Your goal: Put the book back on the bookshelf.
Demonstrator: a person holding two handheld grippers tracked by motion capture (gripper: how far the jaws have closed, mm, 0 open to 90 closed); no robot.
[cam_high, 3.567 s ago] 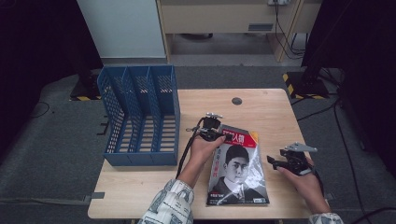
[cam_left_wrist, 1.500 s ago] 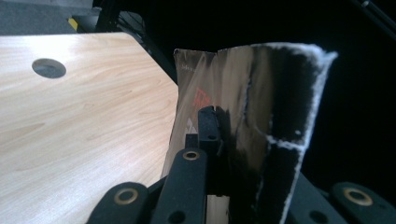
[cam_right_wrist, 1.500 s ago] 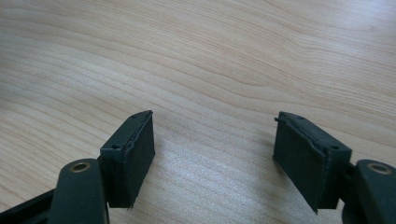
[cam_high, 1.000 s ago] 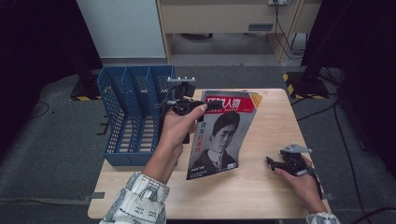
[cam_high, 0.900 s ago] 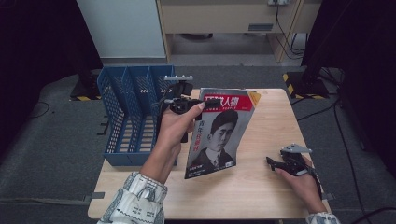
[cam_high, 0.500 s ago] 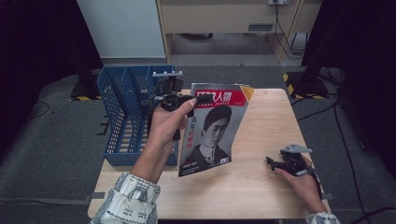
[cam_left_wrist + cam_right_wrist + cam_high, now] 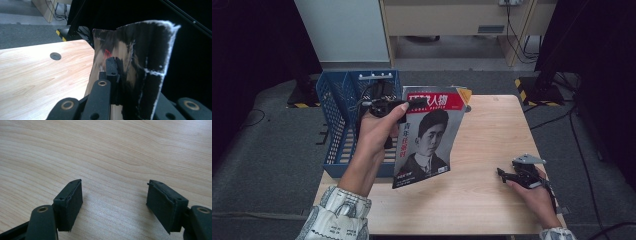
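Note:
A magazine (image 7: 427, 135) with a red title band and a man's portrait on its cover hangs upright above the wooden table (image 7: 492, 130), tilted a little. My left gripper (image 7: 409, 105) is shut on its top edge, right beside the blue file rack (image 7: 337, 110). In the left gripper view the jaws pinch the curled, blurred magazine (image 7: 140, 62) at the left gripper (image 7: 117, 65). My right gripper (image 7: 504, 175) rests low at the table's right front, open. In the right gripper view the right gripper (image 7: 113, 197) has only bare wood between its pads.
The blue rack has several slots and stands at the table's left edge. A dark round hole (image 7: 55, 56) sits in the tabletop at the far side. Dark stands and cables surround the table on grey carpet.
The magazine, earlier flat on the table, has been lifted and carried left and up toward the blue rack by the left gripper. The right gripper has stayed still.

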